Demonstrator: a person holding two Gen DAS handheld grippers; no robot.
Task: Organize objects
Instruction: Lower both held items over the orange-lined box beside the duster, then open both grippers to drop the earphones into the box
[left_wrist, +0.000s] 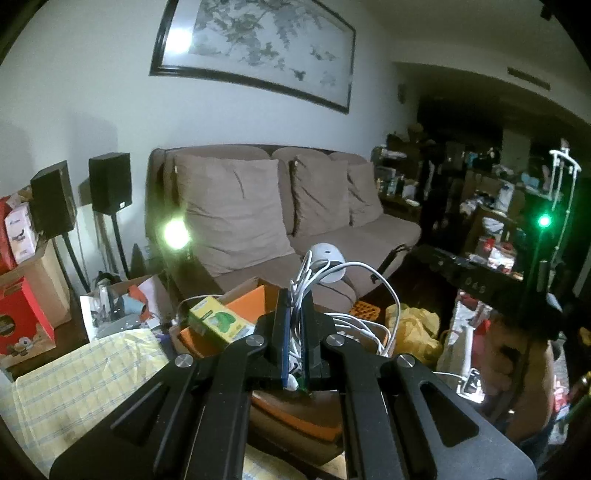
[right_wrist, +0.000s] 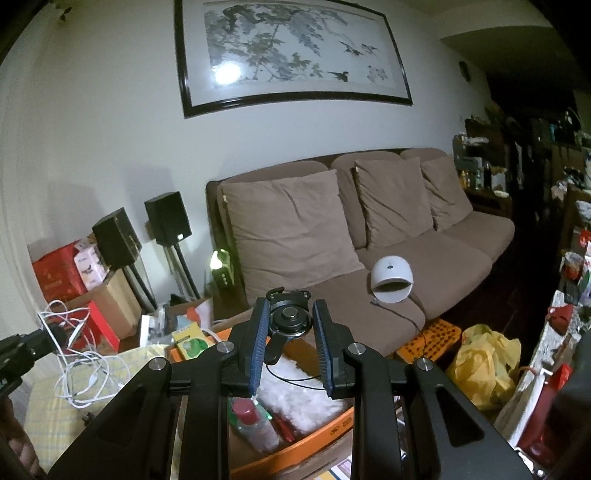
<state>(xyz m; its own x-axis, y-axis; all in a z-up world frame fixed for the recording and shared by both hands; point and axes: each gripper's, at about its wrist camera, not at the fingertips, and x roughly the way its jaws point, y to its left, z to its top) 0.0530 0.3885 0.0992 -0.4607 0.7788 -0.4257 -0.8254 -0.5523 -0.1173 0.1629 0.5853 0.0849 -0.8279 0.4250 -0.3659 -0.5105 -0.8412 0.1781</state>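
Blue-padded left tool pinches a tangled white cable above the orange box; right tool grips a black round device, sofa at two o'clock.

The brown sofa carries a white domed lamp. A beige cushion leans at its ten o'clock.

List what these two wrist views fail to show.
- Left wrist: the white cable's plug ends, buried in its own loops past the left gripper.
- Right wrist: the orange box's near contents, behind the right gripper.
- Right wrist: the black round device's make, too small.
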